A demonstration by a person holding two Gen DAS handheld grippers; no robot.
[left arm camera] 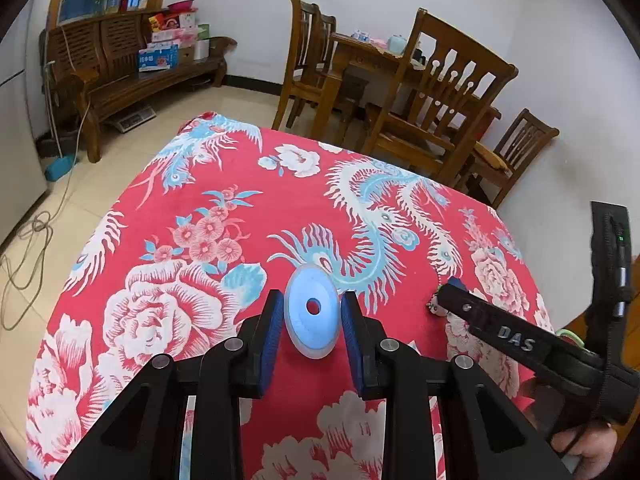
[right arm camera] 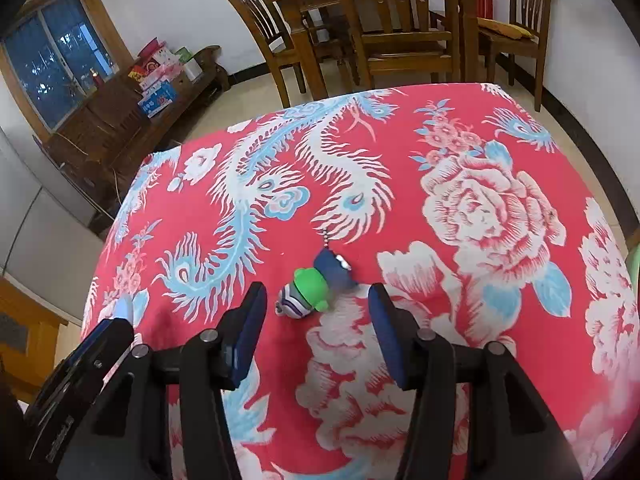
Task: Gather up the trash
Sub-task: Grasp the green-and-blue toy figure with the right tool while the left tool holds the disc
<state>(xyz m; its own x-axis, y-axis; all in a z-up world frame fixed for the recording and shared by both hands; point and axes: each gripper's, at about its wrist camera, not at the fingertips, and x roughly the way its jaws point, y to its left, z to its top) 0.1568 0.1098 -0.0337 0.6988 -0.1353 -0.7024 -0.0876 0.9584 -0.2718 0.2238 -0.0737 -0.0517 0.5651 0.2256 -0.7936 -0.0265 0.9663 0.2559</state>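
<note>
Left gripper (left arm camera: 313,312) level, clamped on upright pale-blue plastic disc (left arm camera: 312,310). Right gripper (right arm camera: 318,308) wide apart over green-and-striped keychain toy (right arm camera: 308,292), mid red floral tablecloth (right arm camera: 460,140).

red floral tablecloth (left arm camera: 240,184), wooden dining chairs (left arm camera: 448,92), wooden bench (left arm camera: 120,76) stacked with boxes (left arm camera: 158,58)

Keychain toy (left arm camera: 434,304) mostly hidden behind right gripper (left arm camera: 452,290); disc (right arm camera: 123,307) barely peeks past left gripper.
</note>
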